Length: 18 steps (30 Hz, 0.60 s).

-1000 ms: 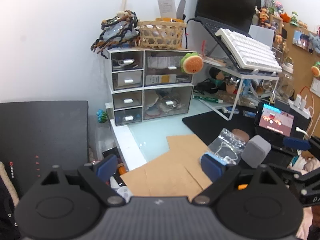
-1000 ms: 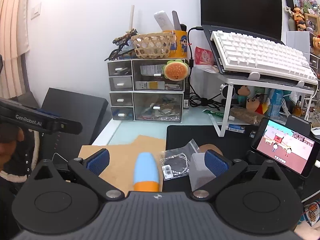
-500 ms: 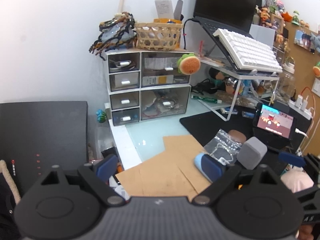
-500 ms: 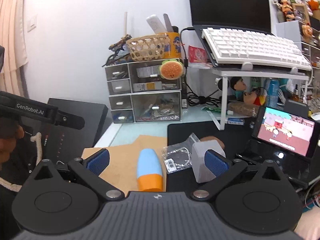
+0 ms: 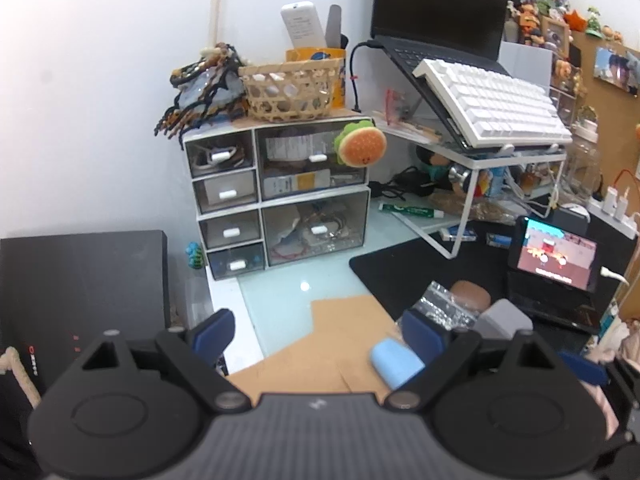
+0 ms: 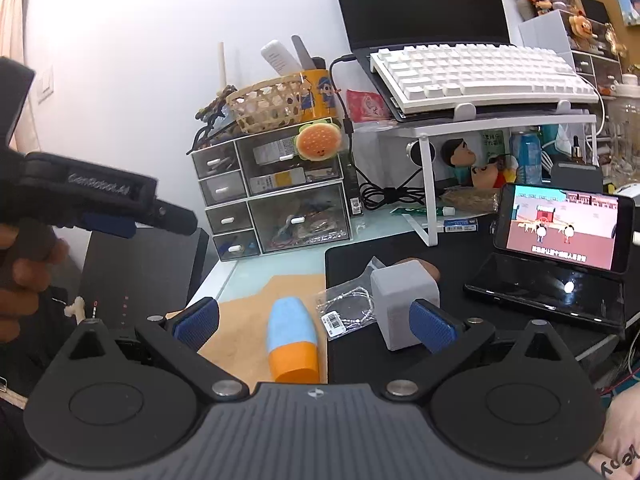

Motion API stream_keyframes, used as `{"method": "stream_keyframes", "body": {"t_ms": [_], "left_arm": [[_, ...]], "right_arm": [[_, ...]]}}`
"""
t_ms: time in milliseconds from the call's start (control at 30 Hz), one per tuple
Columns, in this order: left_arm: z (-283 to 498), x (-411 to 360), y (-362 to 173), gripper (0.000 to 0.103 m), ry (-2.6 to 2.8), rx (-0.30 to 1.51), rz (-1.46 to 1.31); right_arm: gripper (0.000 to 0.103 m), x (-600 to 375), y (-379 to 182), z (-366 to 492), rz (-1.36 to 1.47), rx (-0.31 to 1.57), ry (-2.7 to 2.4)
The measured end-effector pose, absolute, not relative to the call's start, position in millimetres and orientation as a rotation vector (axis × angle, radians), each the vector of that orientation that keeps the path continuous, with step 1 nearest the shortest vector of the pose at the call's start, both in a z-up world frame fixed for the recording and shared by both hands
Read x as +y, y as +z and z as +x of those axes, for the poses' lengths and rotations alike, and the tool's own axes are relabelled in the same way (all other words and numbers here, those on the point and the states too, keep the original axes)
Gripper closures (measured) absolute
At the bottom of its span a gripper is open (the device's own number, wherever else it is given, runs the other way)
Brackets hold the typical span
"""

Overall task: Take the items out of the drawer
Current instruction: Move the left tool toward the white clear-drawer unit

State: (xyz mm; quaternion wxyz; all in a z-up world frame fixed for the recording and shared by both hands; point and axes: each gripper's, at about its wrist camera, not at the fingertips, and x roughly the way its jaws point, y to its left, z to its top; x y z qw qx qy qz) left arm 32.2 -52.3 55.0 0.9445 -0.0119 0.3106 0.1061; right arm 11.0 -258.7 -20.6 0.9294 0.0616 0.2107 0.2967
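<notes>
Drawer unit (image 5: 280, 200) at 12 o'clock, all shut | my left fingers (image 5: 320, 330) and right fingers (image 6: 316, 320) spread, empty, awaiting a handle | blue-orange tube (image 6: 292, 340), grey cube (image 6: 400, 300) on desk (image 5: 292, 304), seemingly unloaded.

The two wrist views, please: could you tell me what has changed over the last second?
Only the viewpoints drifted: the open left gripper and the open right gripper shifted slightly, holding nothing. The blue-and-orange tube, the bagged bracelet and the grey cube lie where they were, and the drawer unit stays closed.
</notes>
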Motion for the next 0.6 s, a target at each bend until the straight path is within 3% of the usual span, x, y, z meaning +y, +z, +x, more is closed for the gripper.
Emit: {"method": "stream_keyframes", "body": {"t_ms": [600], "left_arm": [[80,-70,45,0.013,0.26,0.636,-0.085]], "right_arm": [[0.0,-277,-38,21,0.183,0.437,0.578]]}}
